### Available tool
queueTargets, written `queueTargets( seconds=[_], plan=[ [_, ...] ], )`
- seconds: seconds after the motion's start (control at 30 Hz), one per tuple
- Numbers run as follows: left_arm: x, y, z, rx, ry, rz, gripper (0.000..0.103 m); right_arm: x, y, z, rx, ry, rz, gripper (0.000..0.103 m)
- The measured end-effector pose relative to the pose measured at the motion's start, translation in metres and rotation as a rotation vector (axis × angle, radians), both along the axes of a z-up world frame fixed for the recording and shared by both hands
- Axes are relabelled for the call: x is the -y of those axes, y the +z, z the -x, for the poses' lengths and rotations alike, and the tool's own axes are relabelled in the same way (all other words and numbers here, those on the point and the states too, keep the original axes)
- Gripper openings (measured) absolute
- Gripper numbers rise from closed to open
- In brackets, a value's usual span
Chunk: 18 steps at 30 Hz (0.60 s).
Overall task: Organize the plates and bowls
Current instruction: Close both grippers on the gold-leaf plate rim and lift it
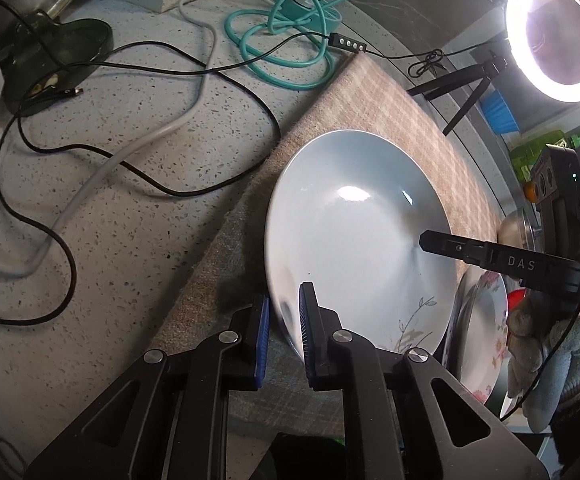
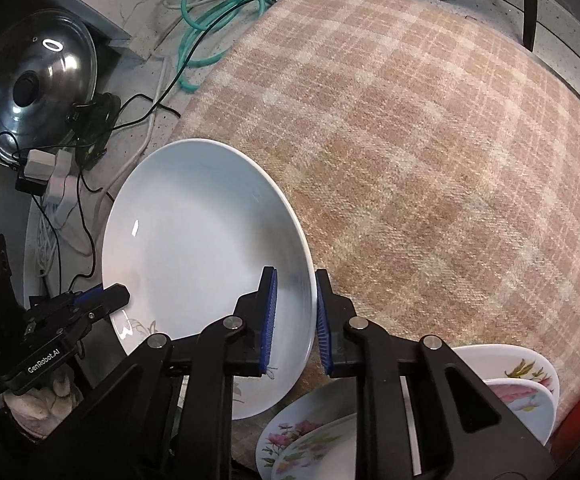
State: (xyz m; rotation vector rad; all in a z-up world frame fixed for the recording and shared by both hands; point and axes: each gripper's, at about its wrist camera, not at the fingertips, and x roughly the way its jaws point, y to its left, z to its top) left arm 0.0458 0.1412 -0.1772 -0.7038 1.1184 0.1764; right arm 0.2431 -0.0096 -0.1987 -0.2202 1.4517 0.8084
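Both tools, left tool [image 1: 284,340] and right tool [image 2: 294,320], clamp opposite rims of the pale plate [image 2: 206,240]: stiff, glazed, slippery, breakable; rim-pinches suit.

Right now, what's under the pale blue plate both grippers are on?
The pale blue plate sits on the plaid cloth, its near edge overlapping a floral plate. Left gripper and right gripper clamp opposite rims. Anything directly beneath its centre is hidden.
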Motion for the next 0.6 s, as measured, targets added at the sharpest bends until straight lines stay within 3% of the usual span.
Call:
queueTargets(
  seconds=[0.6],
  plan=[
    [0.001,-0.007,-0.013,-0.017,-0.102,-0.017,0.013,0.011,0.003,-0.001,-0.003,-0.069,-0.052,0.014]
  ],
)
